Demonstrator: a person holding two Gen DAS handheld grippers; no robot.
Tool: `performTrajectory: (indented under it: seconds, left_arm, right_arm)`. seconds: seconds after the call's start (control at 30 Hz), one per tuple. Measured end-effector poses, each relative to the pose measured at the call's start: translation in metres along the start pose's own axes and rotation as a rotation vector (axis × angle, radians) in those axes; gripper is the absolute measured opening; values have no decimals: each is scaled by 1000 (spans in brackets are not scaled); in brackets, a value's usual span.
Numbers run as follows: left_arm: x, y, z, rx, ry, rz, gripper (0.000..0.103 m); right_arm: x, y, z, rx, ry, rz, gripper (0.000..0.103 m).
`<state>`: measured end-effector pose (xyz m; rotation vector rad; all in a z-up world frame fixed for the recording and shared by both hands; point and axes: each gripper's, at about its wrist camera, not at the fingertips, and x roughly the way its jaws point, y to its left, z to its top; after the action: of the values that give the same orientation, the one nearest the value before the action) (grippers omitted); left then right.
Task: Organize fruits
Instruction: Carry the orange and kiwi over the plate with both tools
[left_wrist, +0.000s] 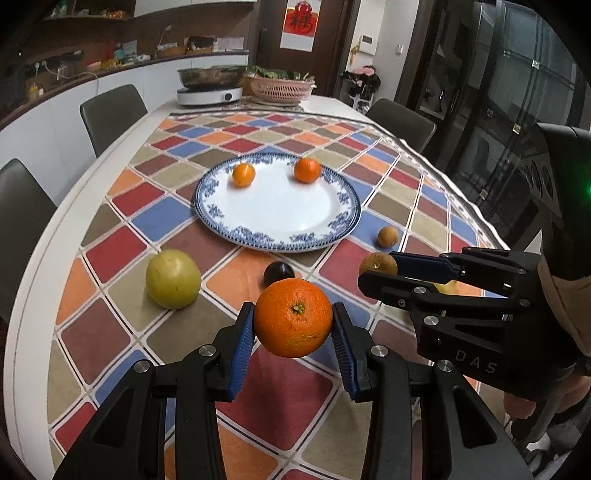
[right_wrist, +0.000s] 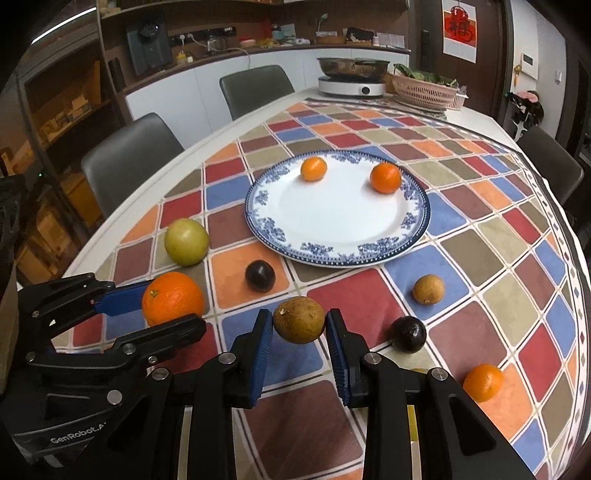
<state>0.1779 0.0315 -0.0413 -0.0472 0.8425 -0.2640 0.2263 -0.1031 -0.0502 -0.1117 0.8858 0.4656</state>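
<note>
A: Plate (left_wrist: 221, 192) first, since our next move turns on it. From our left gripper (left_wrist: 293, 325) it lies at twelve o'clock, straight ahead along the fingers. From our right gripper (right_wrist: 299, 325) it sits at about one o'clock. Both look about equally near, so we judge either hand could go first. The plate is round, so no long axis matters.

B: And what do we hold?

A: Our left gripper is closed part-way around a large orange (left_wrist: 293, 317), blue pads (left_wrist: 243, 343) touching both flanks, clear of the cloth. Our right is closed the same way on a brown fruit (right_wrist: 299, 319), also lifted.

B: Count, largest down?

A: One plate. One yellow-green fruit (right_wrist: 186, 242), at ten o'clock from the right gripper. One large orange in hand. Three small oranges: two (right_wrist: 314, 168) on the plate's far side (right_wrist: 385, 178), well apart, and one (right_wrist: 483, 382) on the cloth at four o'clock. Two dark plums (right_wrist: 260, 276), (right_wrist: 409, 334), either side of the right gripper. Two brown fruits, ours and one (right_wrist: 428, 290) at two o'clock.

B: So we count six fruits off the plate, held ones aside.
</note>
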Motion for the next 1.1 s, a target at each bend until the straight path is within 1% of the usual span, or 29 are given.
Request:
performTrajectory:
  seconds: [0.33, 0.57, 0.73, 0.93, 1.1]
  left_arm:
    - [-23, -10, 15, 25, -69, -9, 40]
    - [-33, -18, 29, 54, -111, -7, 40]
    - [-37, -22, 42, 71, -135, -8, 40]
    - [-38, -25, 60, 87, -157, -12, 40]
    - [-37, -28, 76, 104, -173, -8, 40]
  right_arm:
    - [-32, 0, 10, 7, -86, 4, 31]
    - [-48, -5, 17, 21, -125, 12, 31]
    - [-60, -9, 24, 22, -156, 15, 31]
    - [-75, -14, 38, -6, -197, -2, 31]
    - [-80, -22, 53, -21, -214, -16, 31]
